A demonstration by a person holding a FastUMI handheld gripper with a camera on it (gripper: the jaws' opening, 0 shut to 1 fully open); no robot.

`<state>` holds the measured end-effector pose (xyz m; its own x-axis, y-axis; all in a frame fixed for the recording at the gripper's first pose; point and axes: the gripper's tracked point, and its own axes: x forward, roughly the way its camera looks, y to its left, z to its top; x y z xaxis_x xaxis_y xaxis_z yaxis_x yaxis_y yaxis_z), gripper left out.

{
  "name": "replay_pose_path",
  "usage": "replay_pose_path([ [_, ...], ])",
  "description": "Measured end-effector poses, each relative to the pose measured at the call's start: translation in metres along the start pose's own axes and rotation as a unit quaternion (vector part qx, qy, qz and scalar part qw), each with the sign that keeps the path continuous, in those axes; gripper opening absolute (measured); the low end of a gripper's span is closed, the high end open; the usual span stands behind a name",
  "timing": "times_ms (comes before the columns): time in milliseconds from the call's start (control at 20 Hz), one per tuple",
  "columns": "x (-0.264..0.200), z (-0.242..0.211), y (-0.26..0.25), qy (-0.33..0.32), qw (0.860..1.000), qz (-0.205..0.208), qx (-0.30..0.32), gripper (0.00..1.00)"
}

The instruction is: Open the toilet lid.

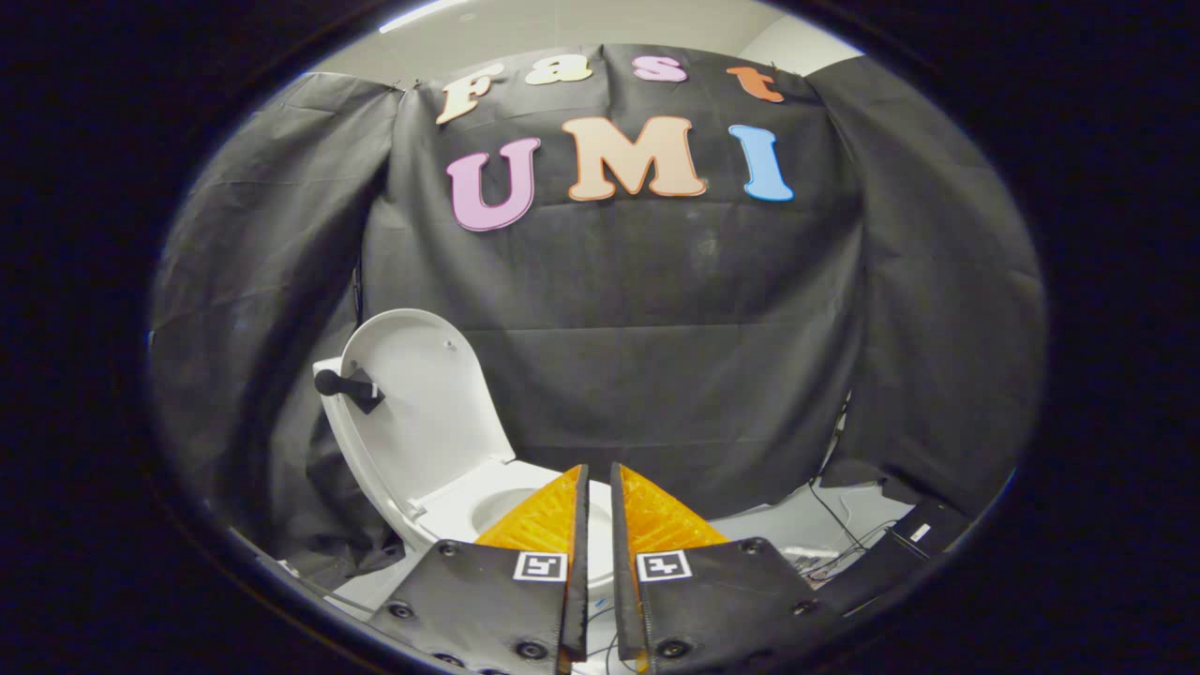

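In the gripper view, the hand-held gripper is seen with its orange fingers nearly pressed together, a thin gap between them and nothing pinched. The lid is seen raised, upright and leaning back, ahead and to the left of the fingers, with a black knob on its inner face and the bowl exposed just beyond the fingertips. The opening step is judged done, so the next move is thought to call only for a clear withdrawal, the lid being left untouched.
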<state>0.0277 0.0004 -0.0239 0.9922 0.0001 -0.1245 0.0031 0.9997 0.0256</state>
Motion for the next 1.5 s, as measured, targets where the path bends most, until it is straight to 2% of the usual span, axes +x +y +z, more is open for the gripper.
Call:
replay_pose_path([
  [200,-0.010,0.009,0.003,-0.027,1.000,0.000,-0.015,0.13],
  [300,-0.015,0.013,0.001,-0.039,0.999,0.002,-0.013,0.33],
  [350,-0.014,0.017,0.001,-0.047,0.999,0.000,-0.013,0.33],
  [550,-0.026,0.024,-0.001,-0.069,0.998,0.001,-0.010,0.46],
  [600,-0.027,0.025,-0.001,-0.072,0.997,0.002,-0.010,0.56],
  [1500,-0.031,0.021,-0.002,-0.067,0.998,0.005,-0.015,0.56],
])
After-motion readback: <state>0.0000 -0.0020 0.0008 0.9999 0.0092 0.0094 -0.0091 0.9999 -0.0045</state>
